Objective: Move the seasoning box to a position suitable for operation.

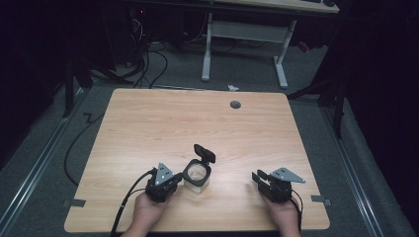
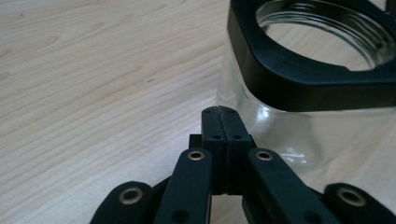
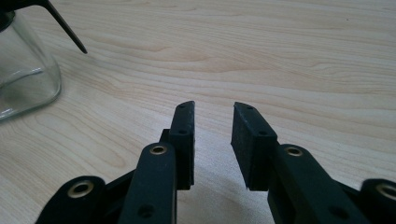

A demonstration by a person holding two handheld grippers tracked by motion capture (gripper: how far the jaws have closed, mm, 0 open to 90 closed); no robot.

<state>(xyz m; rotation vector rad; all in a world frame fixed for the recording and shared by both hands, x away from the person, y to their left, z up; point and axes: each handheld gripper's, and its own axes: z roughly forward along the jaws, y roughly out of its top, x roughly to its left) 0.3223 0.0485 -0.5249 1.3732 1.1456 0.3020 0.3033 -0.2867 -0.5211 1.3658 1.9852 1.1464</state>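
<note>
Dark floor is surrounding your wooden worktop (image 1: pixel 148 123), where you are resting your closed, empty left gripper (image 2: pixel 220 112) beside the open-lidded glass jar (image 1: pixel 196 174) while your right gripper (image 3: pixel 213 109) is waiting narrowly parted, nothing evidently accomplished.

Table (image 1: pixel 148 118) brightly lit against dark surroundings; close views sharp, with glare on glass jar (image 2: pixel 280 126)

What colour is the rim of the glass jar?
Black; the rim shows best in the left gripper view.

It looked like a lab or recording room: beyond the wooden counter (image 1: pixel 148 118) lay grey carpet (image 1: pixel 247 74), loose cables (image 1: pixel 148 64), a white-legged desk (image 1: pixel 247 34) and dark surroundings.
</note>
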